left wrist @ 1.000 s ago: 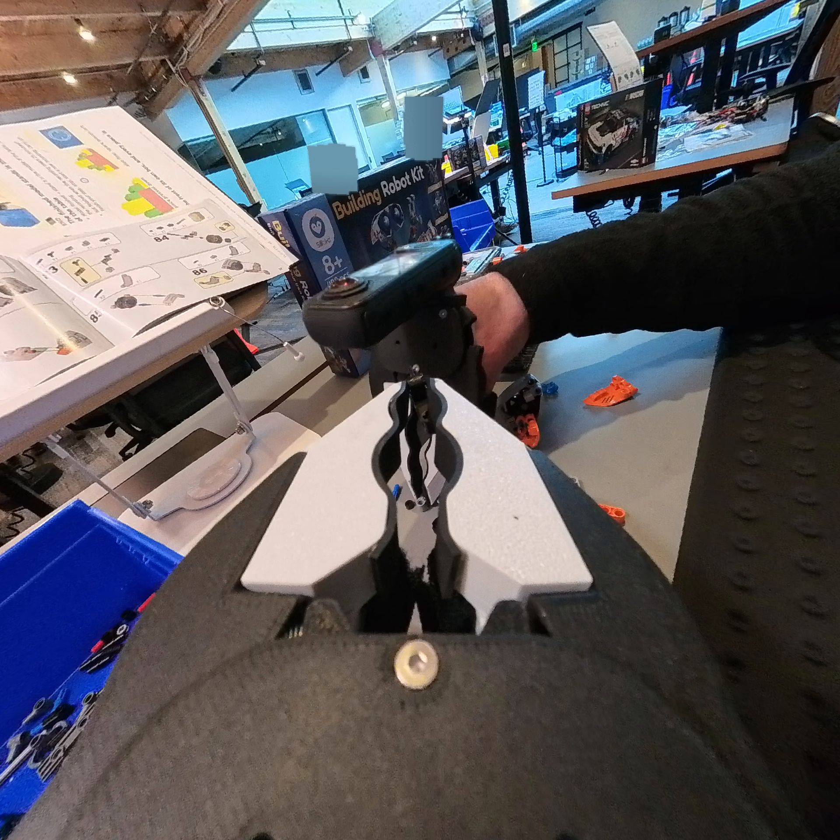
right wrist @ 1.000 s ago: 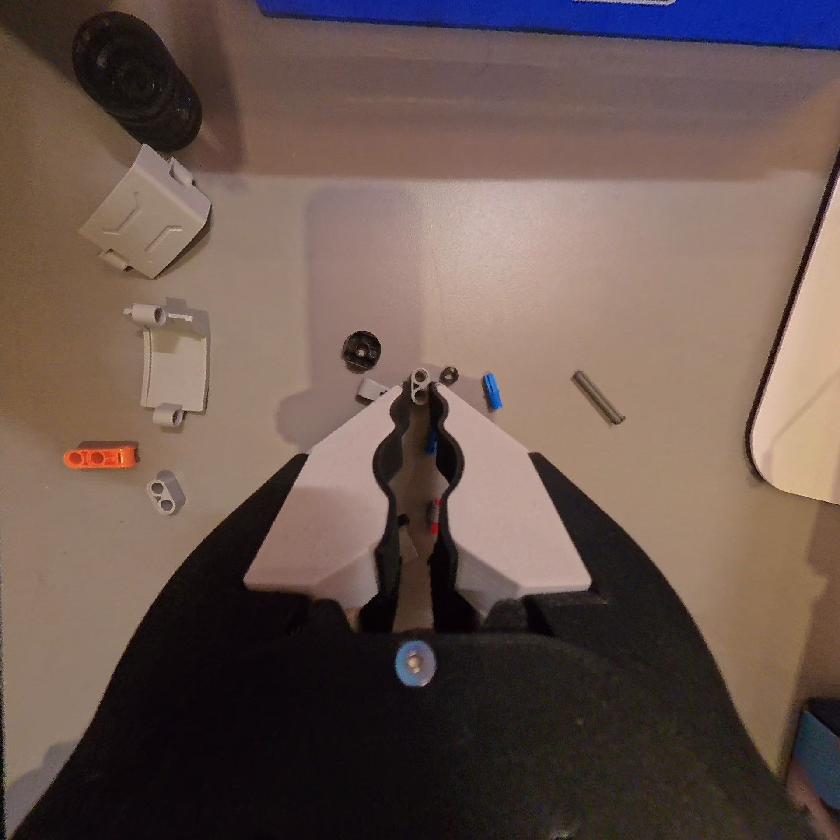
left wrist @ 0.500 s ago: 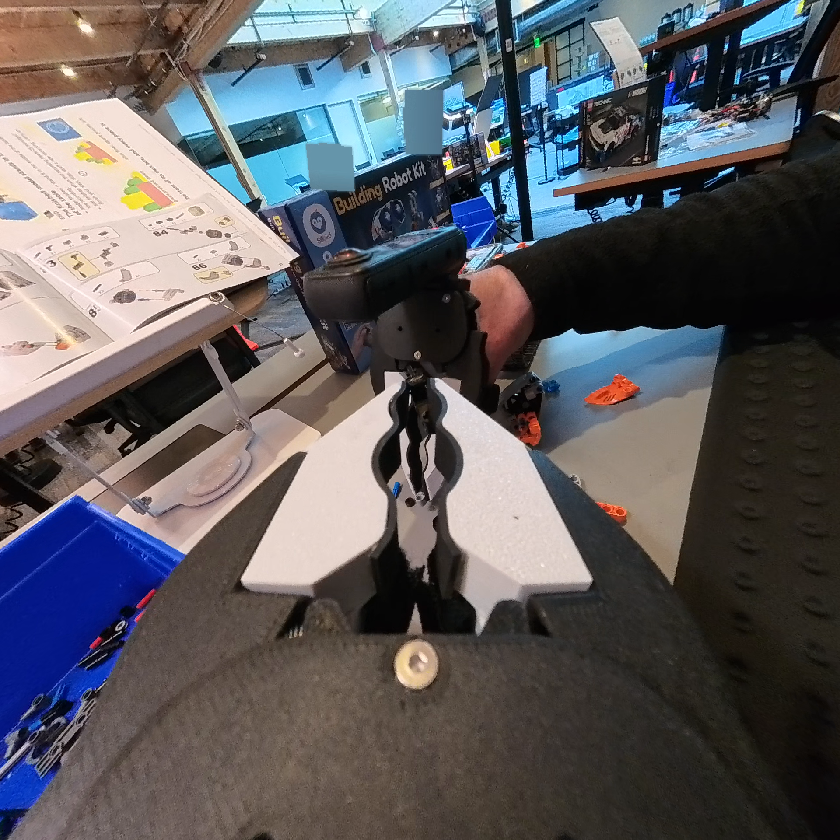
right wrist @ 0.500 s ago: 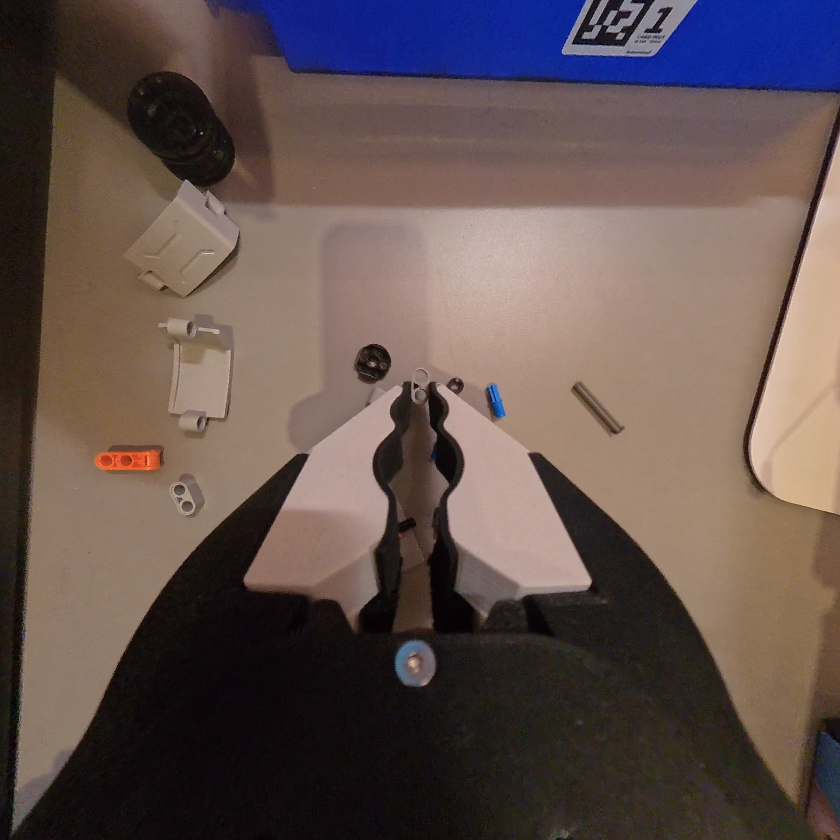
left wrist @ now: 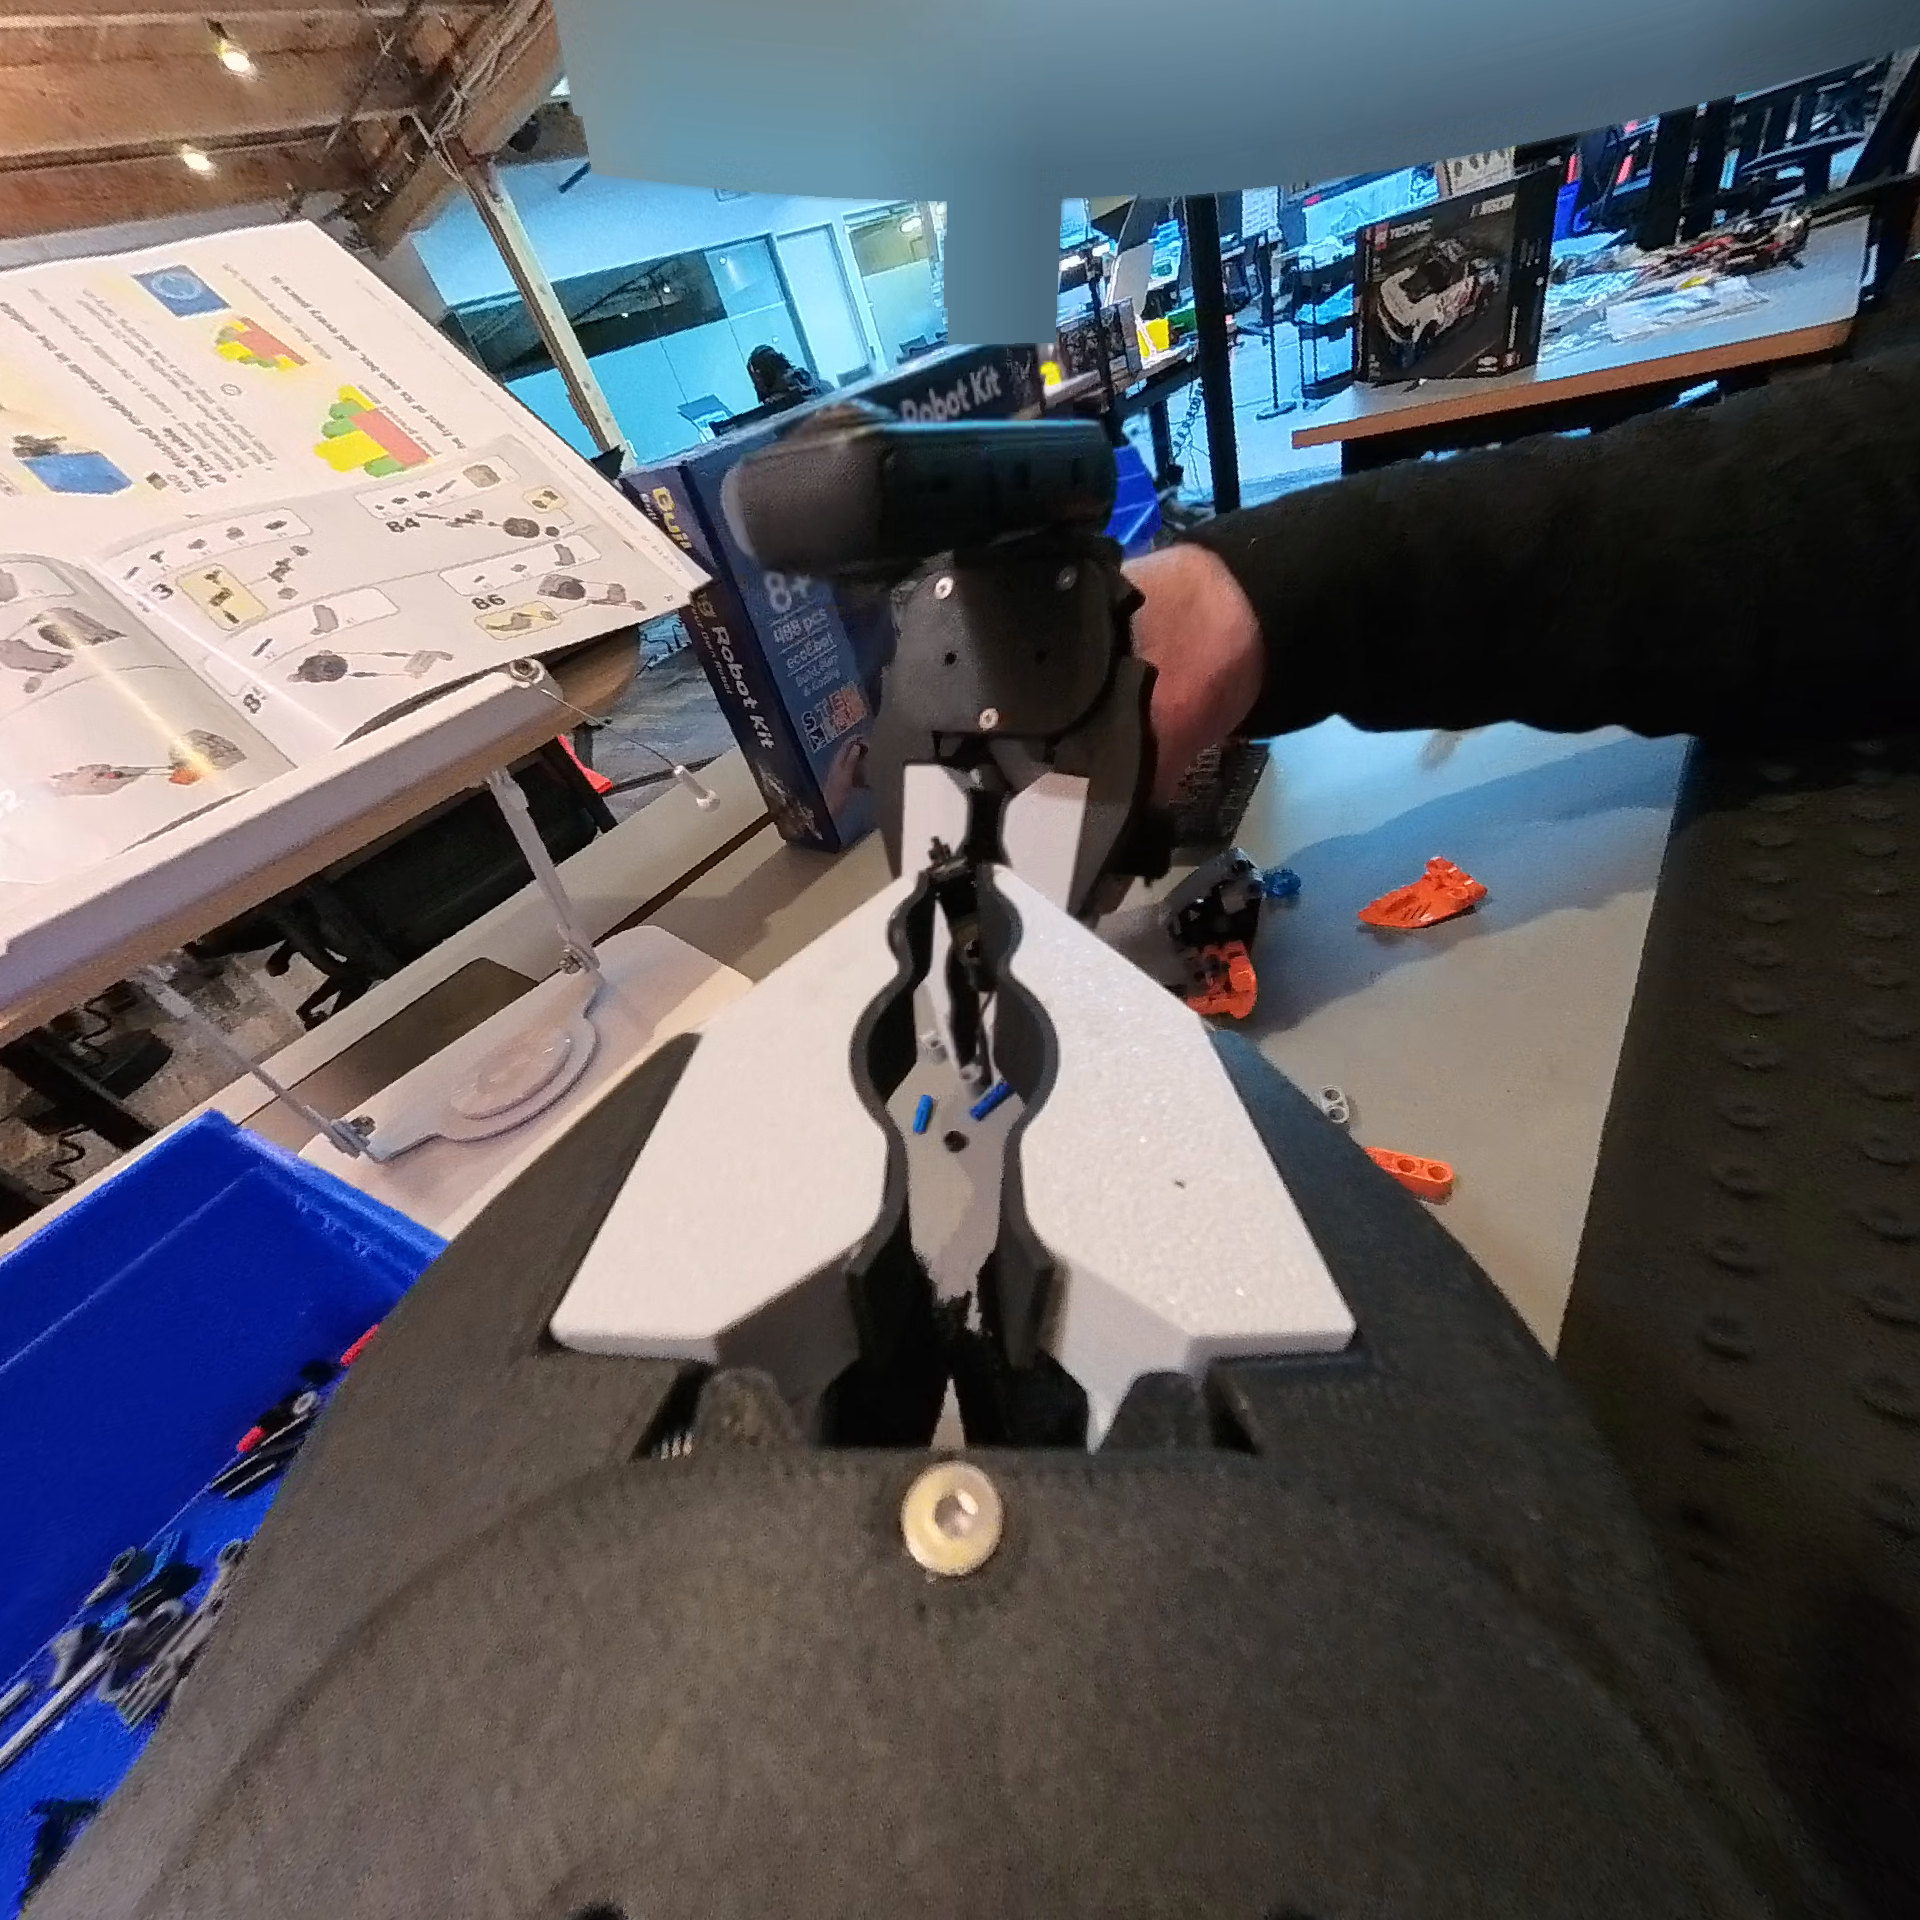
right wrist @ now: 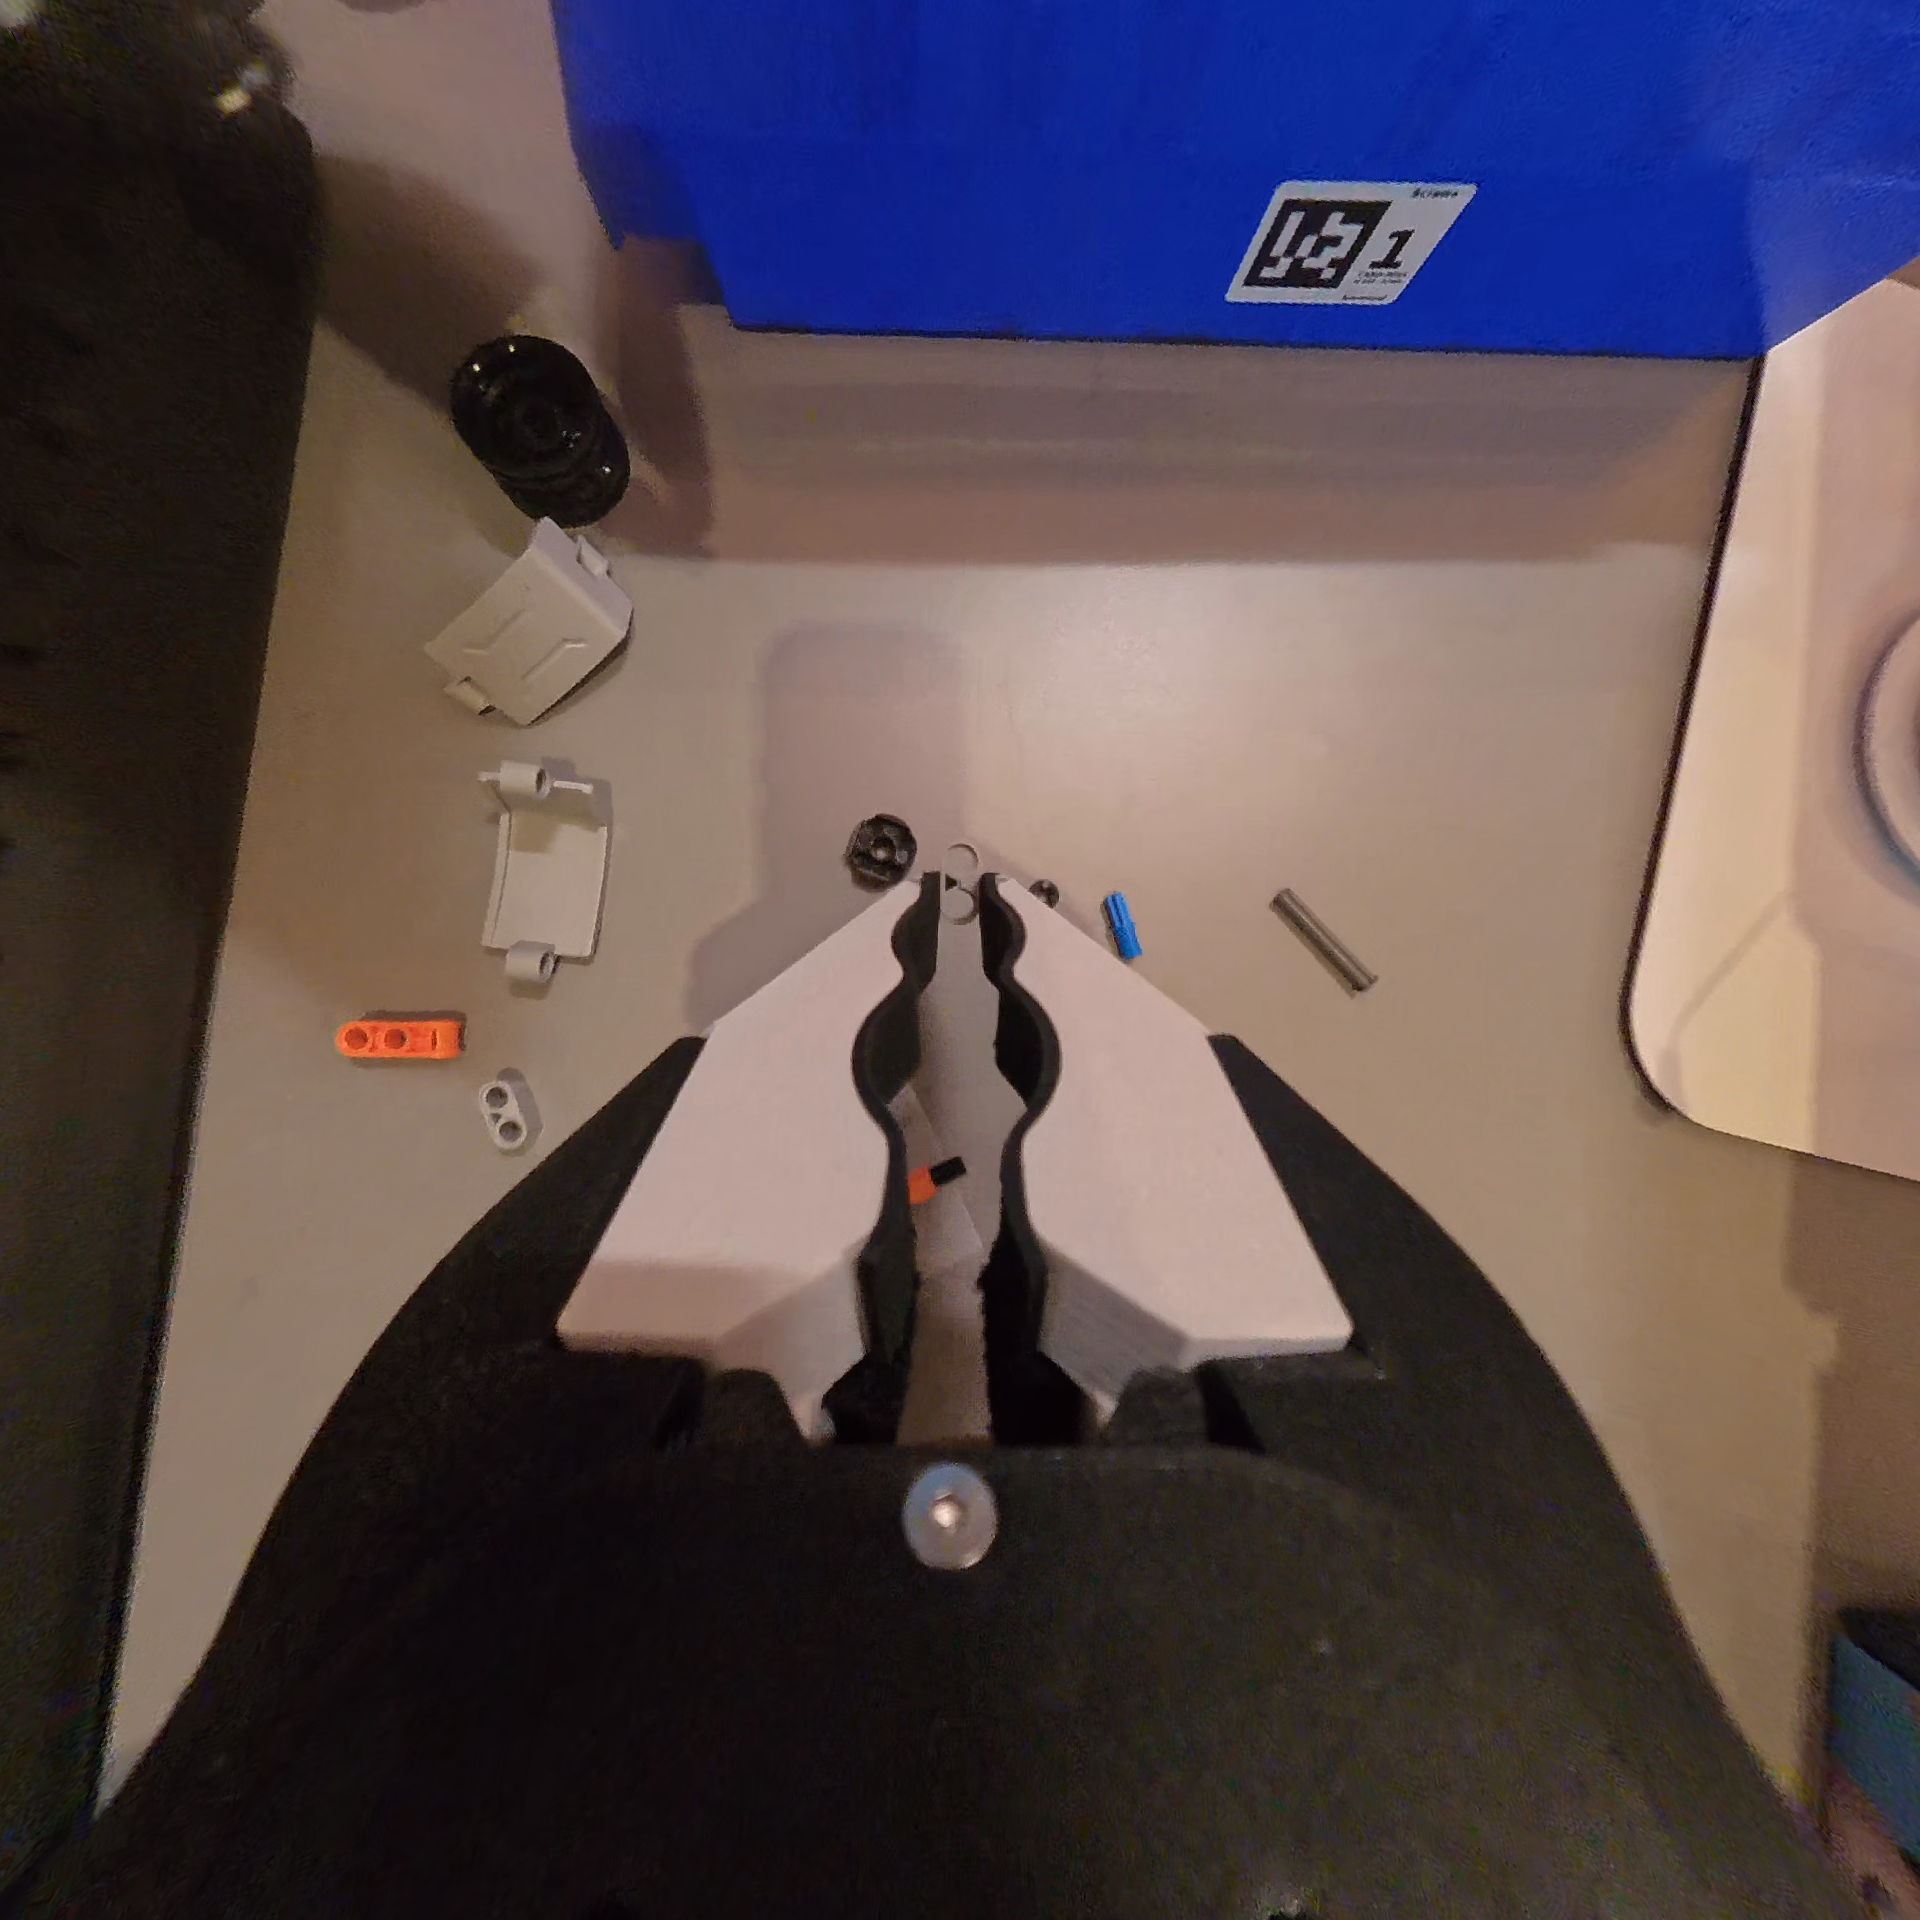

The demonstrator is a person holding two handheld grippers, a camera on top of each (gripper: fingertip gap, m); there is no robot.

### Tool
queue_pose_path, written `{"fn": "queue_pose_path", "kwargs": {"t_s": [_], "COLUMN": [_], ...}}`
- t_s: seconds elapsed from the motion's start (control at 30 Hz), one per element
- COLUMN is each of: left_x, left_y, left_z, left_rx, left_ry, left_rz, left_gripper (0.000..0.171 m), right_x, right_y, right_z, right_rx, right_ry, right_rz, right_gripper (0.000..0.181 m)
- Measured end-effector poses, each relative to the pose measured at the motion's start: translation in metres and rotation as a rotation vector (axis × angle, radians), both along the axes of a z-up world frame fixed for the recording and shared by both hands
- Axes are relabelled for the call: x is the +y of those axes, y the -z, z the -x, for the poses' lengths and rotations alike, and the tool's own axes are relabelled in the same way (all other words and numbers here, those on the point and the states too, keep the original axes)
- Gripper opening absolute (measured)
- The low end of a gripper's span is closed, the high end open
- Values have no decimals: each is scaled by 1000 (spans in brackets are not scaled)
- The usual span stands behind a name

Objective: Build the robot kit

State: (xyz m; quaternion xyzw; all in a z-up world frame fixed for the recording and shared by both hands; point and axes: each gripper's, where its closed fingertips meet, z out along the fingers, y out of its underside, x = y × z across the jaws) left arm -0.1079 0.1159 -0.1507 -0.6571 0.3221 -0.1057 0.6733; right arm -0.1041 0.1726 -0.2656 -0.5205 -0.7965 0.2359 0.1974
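Note:
My right gripper [right wrist: 961,888] points down at the table, shut on a small grey two-hole connector [right wrist: 961,860] and holding it above the surface. Below its tips lie a black round piece [right wrist: 881,850], a blue pin [right wrist: 1122,923] and a grey axle [right wrist: 1322,940]. My left gripper [left wrist: 961,883] is held level and shut on a small black part [left wrist: 941,854] at its tips. Just ahead of it the right gripper [left wrist: 971,826] hangs tips-down in a person's hand [left wrist: 1195,644].
A blue bin [right wrist: 1039,156] stands beyond the parts, a white stand base [right wrist: 1818,831] to the right. A black wheel [right wrist: 540,426], two grey panels [right wrist: 530,639], an orange beam [right wrist: 400,1037] and another grey connector [right wrist: 509,1110] lie left. An open booklet [left wrist: 260,520], boxes [left wrist: 790,665] and orange pieces [left wrist: 1423,894] surround the table. Tip to tip, the grippers are about 12 cm apart. About 4 cm separates my right fingertips from the black round piece [right wrist: 881,850]. To the blue pin [right wrist: 1122,923]: right tips about 5 cm, left tips about 20 cm. My left wrist view [left wrist: 922,1115] looks at it from another angle. It is some 9 cm from my right tips to the grey axle [right wrist: 1322,940].
My right gripper has risen from the table with the grey connector in its tips, so the parts below look smaller. The left gripper has stayed almost still and shut.

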Motion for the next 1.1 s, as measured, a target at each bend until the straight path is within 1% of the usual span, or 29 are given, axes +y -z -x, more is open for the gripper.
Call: {"fn": "queue_pose_path", "kwargs": {"t_s": [0.1, 0.17, 0.27, 0.37, 0.47, 0.53, 0.67, 0.73, 0.93, 1.1], "left_x": [0, 0, 0, 0, 0, 0, 0, 0, 2, 2], "left_y": [-4, -4, -3, -3, -3, -3, -4, -4, 0, 0], "left_z": [4, 5, 4, 4, 5, 5, 5, 5, 4, 5], "left_rx": [-17, -22, -12, -12, -20, -19, -22, -25, -11, -15], "left_ry": [-12, -13, -11, -13, -13, -13, -13, -11, -13, -14], "left_rz": [-9, -9, -5, -5, -3, -2, -3, -2, 10, 12], "left_gripper": [5, 5, 5, 5, 5, 5, 5, 5, 5, 5], "right_x": [-2, -9, -21, -26, -32, -30, -10, -3, -1, -5], "right_y": [-3, 0, 13, 29, 36, 33, 12, 10, 30, 36], "right_z": [-8, -13, -15, -18, -21, -20, -18, -19, -13, -9], "right_rx": [-18, -53, -103, -170, -204, -199, -145, -142, -207, -248], "right_ry": [-26, -59, -107, -138, -164, -160, -77, -62, -152, -232], "right_rz": [-50, -46, -19, -41, -38, -45, -29, -49, -181, -197], "right_gripper": [5, 5, 5, 5, 10, 12, 12, 12, 15, 13]}}
